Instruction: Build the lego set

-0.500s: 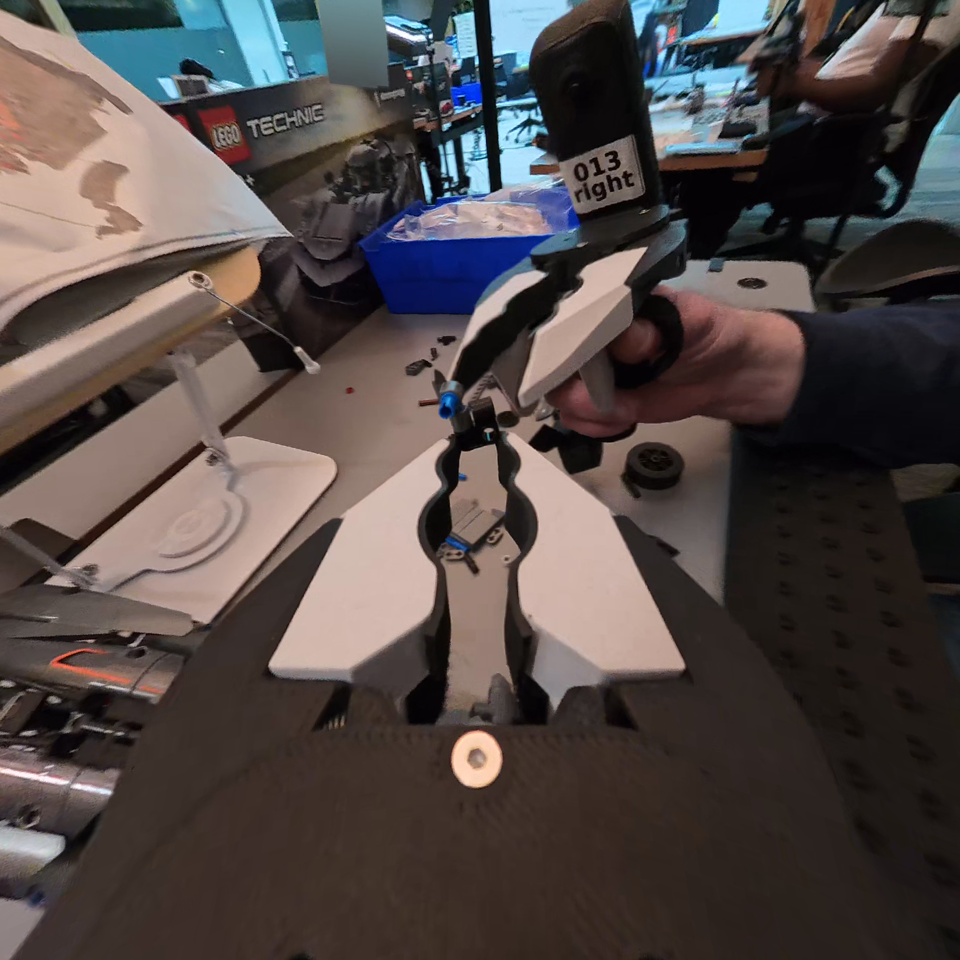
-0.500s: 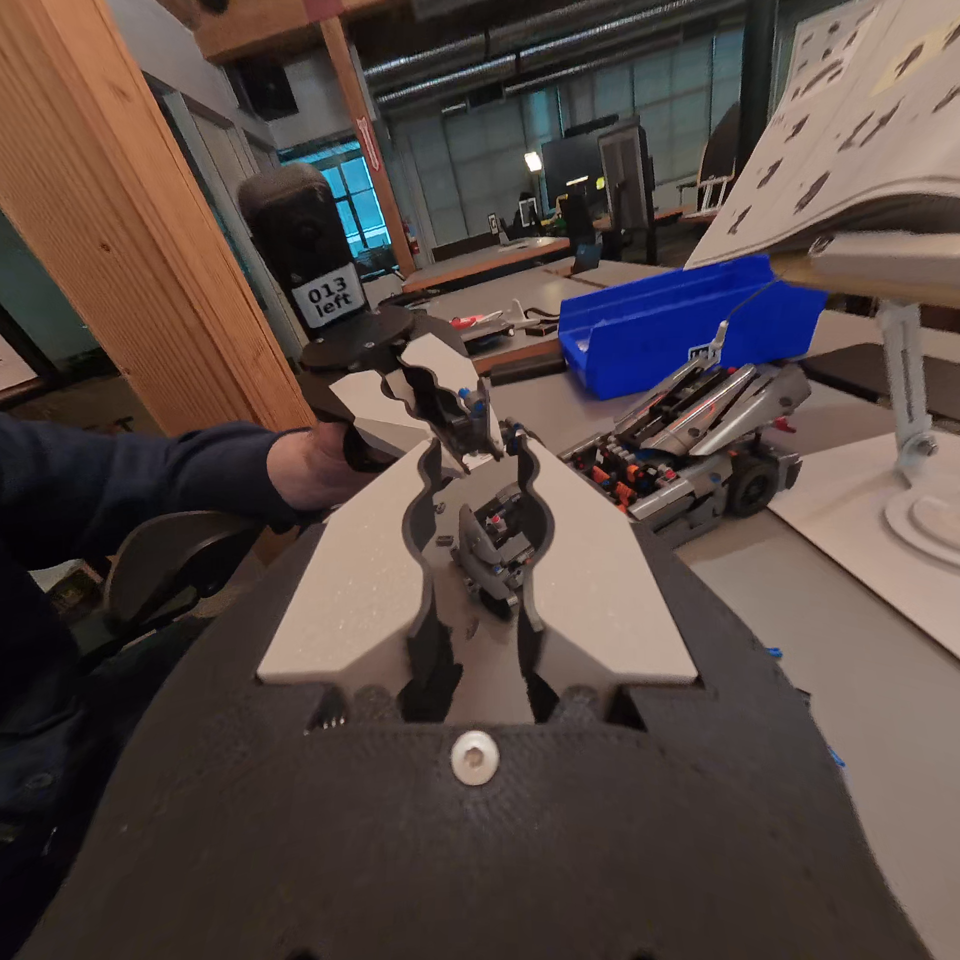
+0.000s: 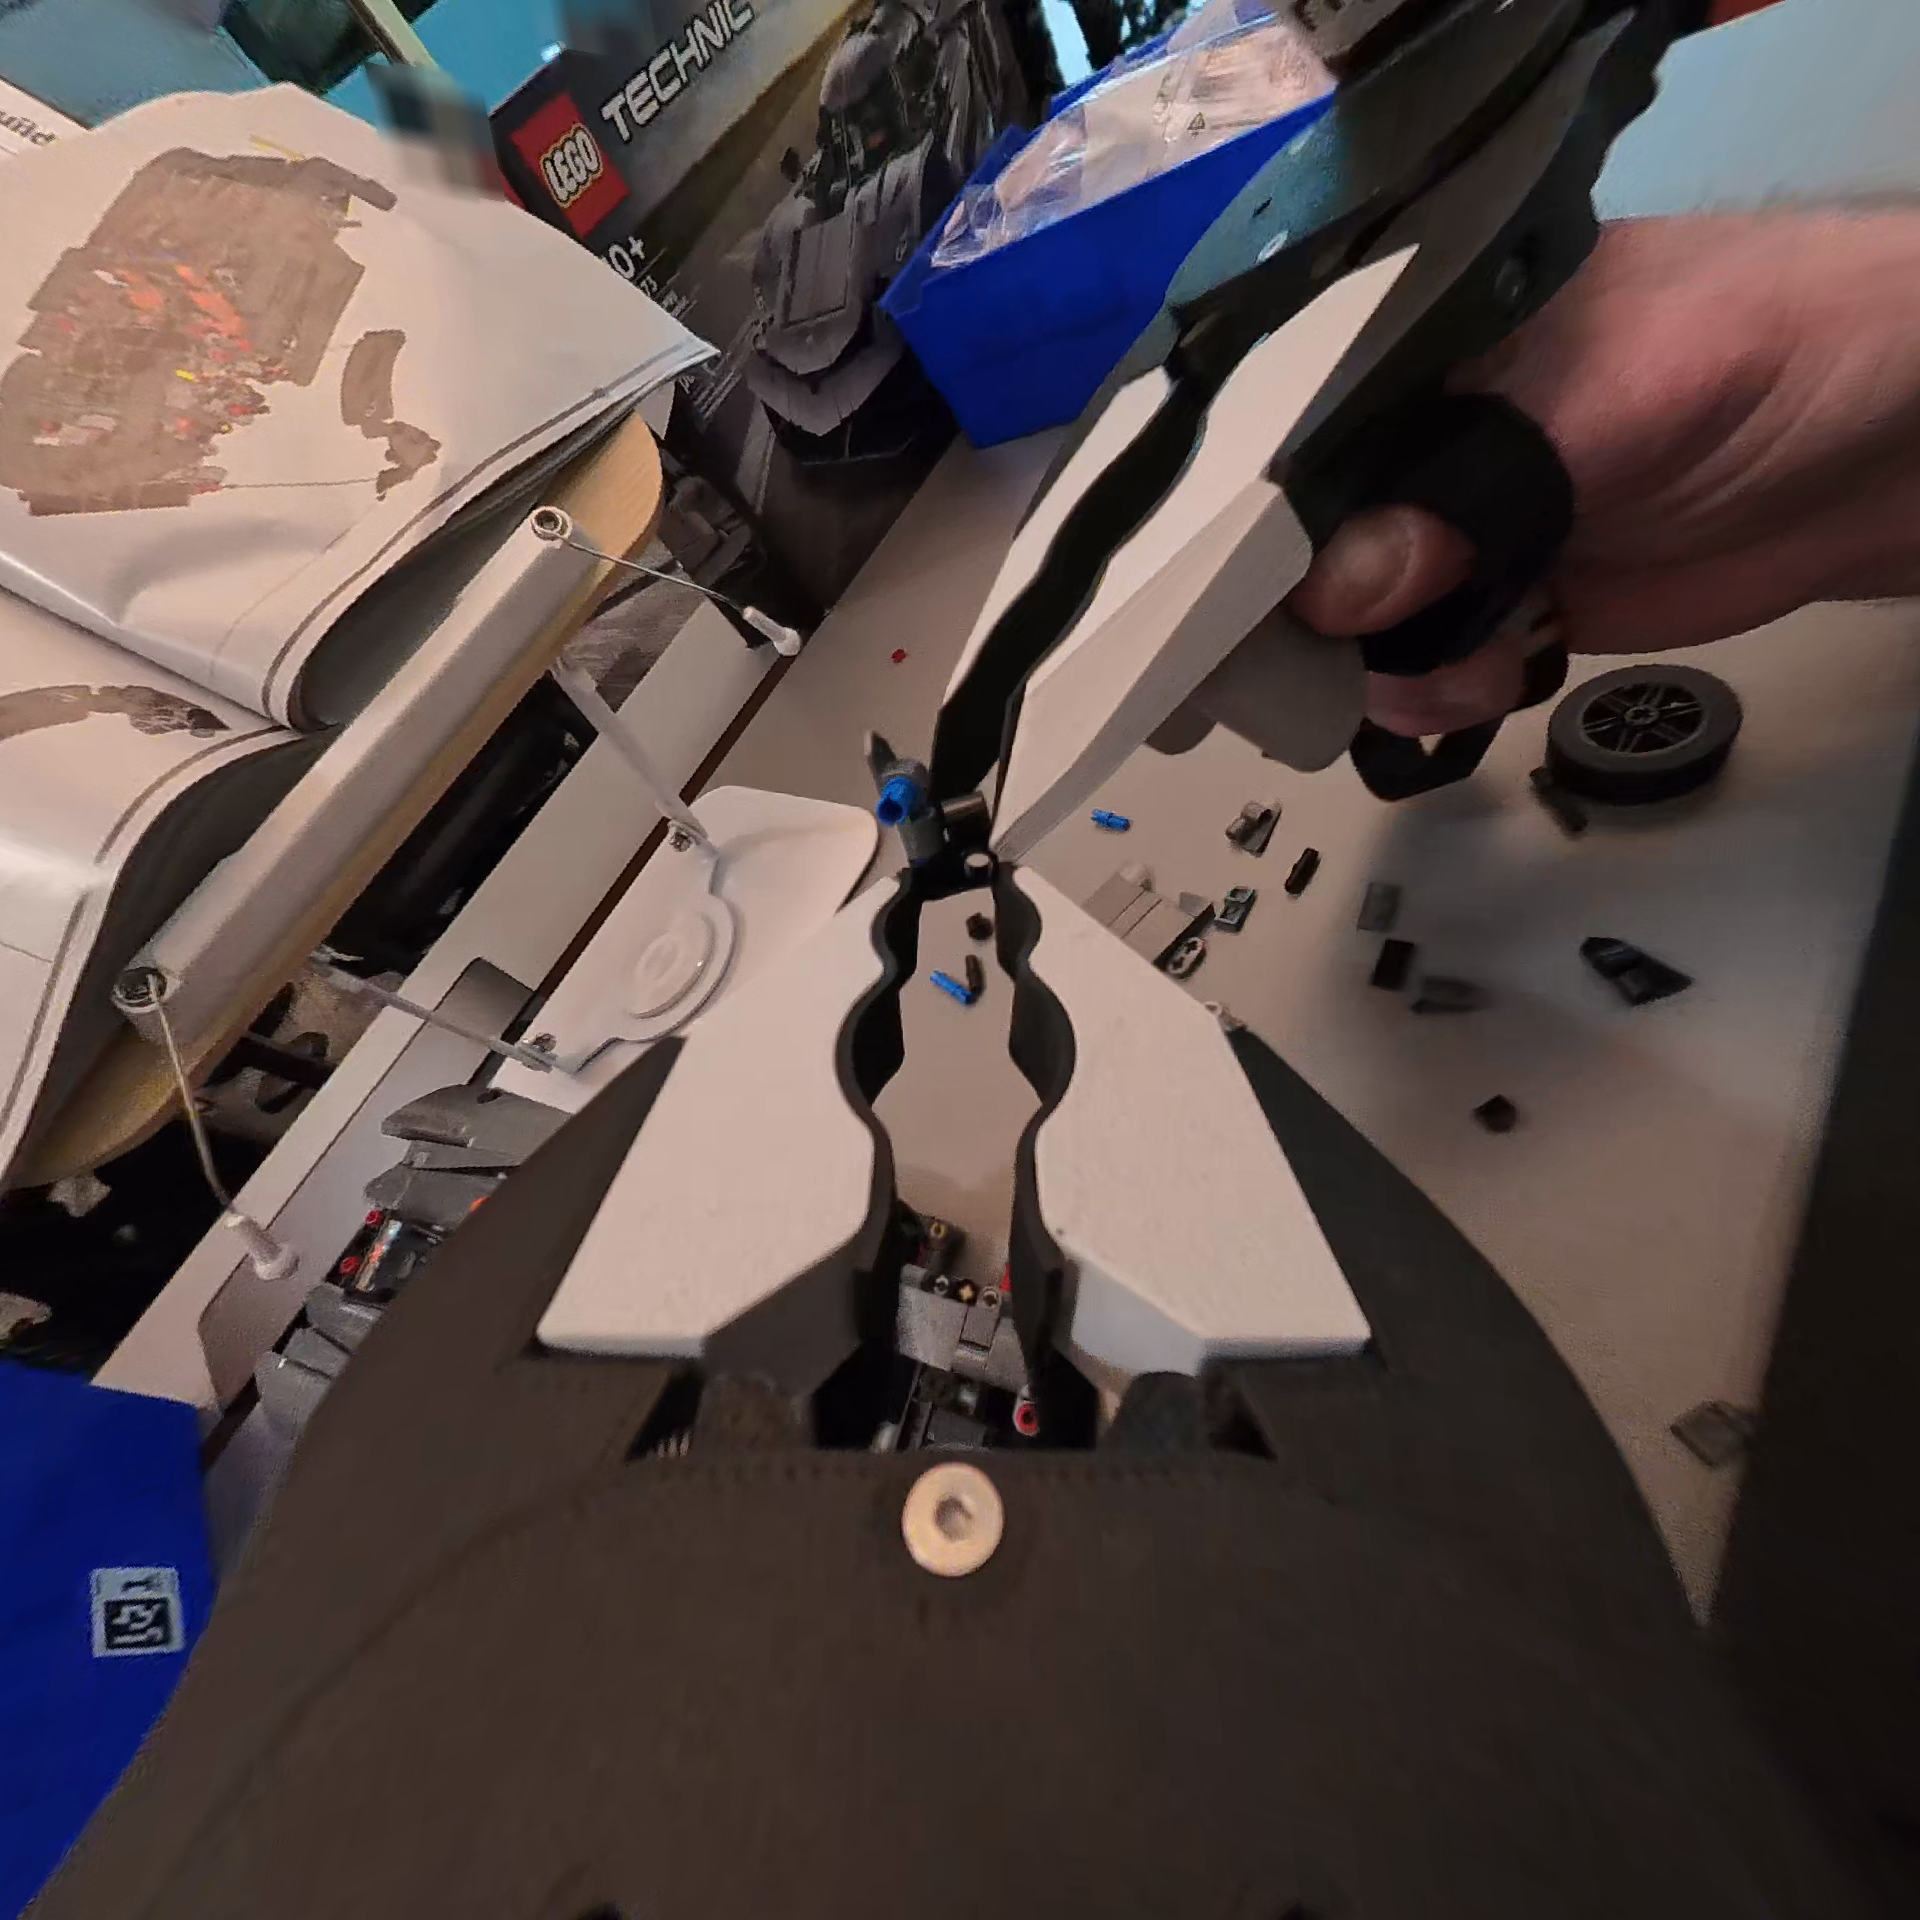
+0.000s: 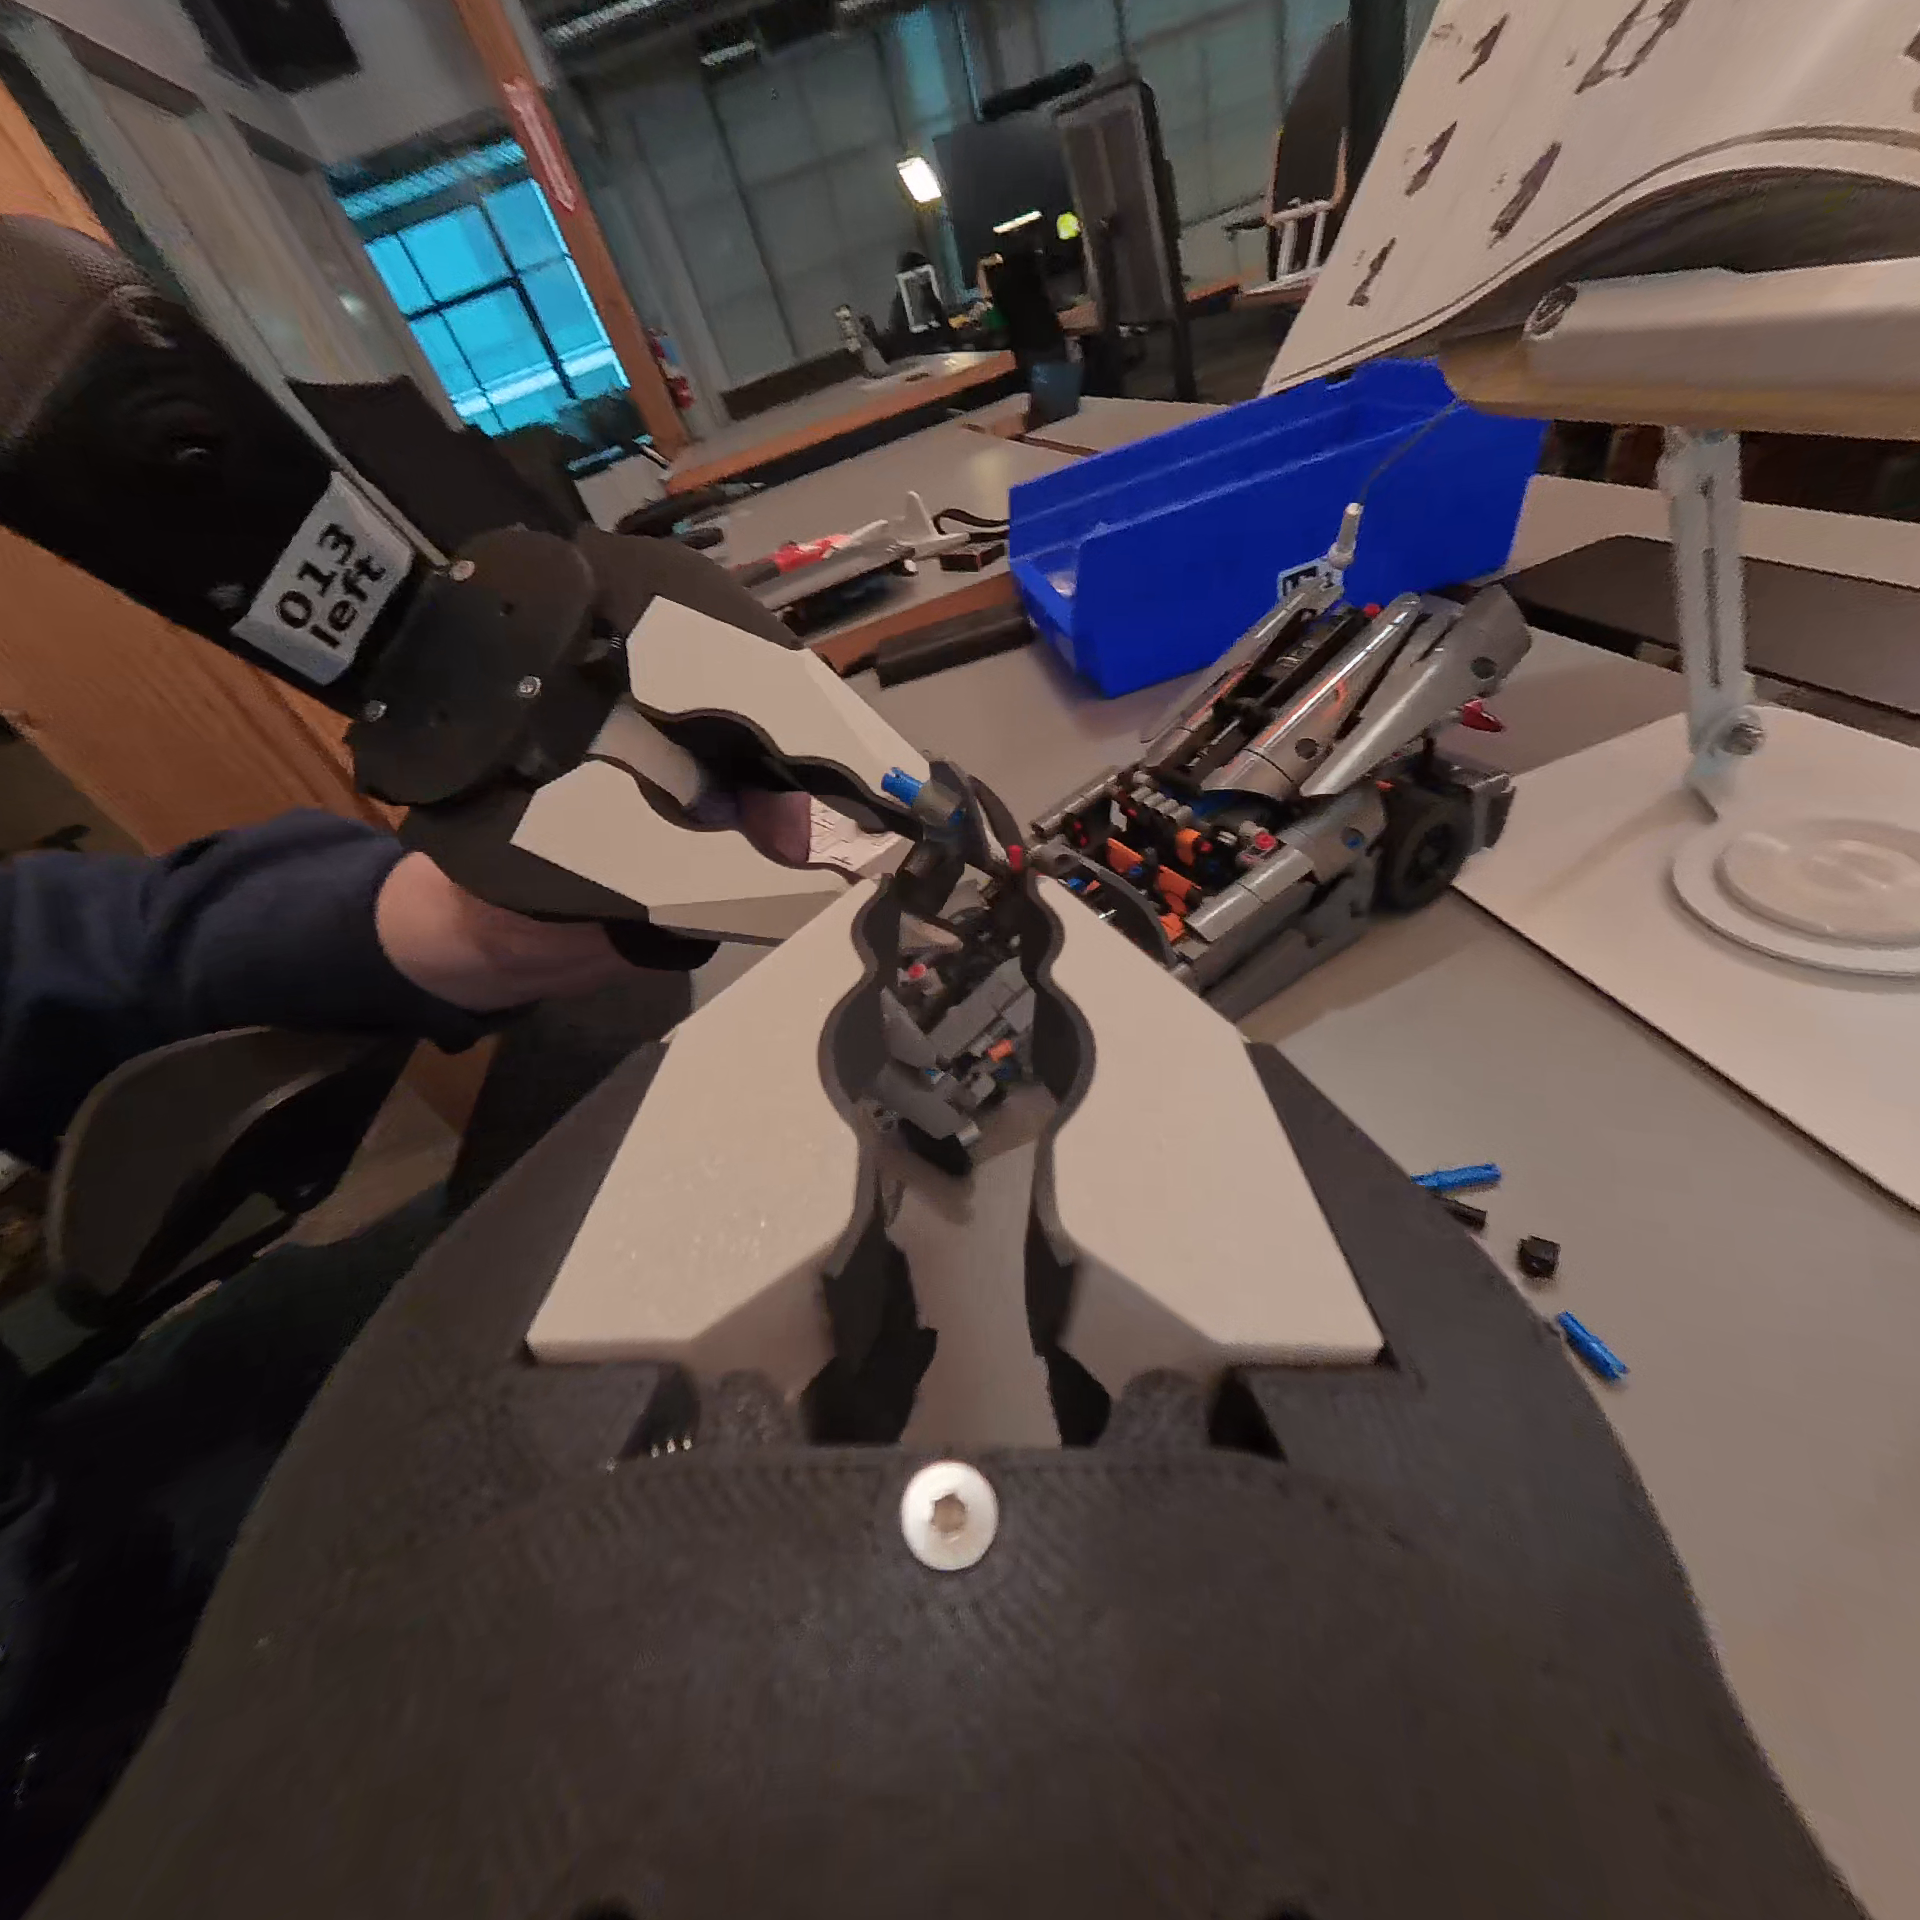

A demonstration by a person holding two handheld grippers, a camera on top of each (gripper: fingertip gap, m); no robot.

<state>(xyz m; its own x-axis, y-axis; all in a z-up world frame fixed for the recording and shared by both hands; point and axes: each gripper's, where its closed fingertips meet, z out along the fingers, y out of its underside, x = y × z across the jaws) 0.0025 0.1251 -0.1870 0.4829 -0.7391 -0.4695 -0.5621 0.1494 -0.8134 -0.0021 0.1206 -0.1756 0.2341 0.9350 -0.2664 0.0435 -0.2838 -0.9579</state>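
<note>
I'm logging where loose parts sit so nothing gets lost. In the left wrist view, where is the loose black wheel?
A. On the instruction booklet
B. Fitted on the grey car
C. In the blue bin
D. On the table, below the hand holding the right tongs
D: the black wheel lies on the table, just under the hand gripping the right tongs.

Grey table (image 3: 1299, 1039), loose bricks (image 3: 1397, 961), wheel (image 3: 1642, 732)

Blue bin (image 4: 1257, 540) on the table (image 4: 1455, 1091); office desks behind.

Car (image 4: 1299, 790) btwn bin (image 4: 1247, 561) (behind) & tools.
</note>
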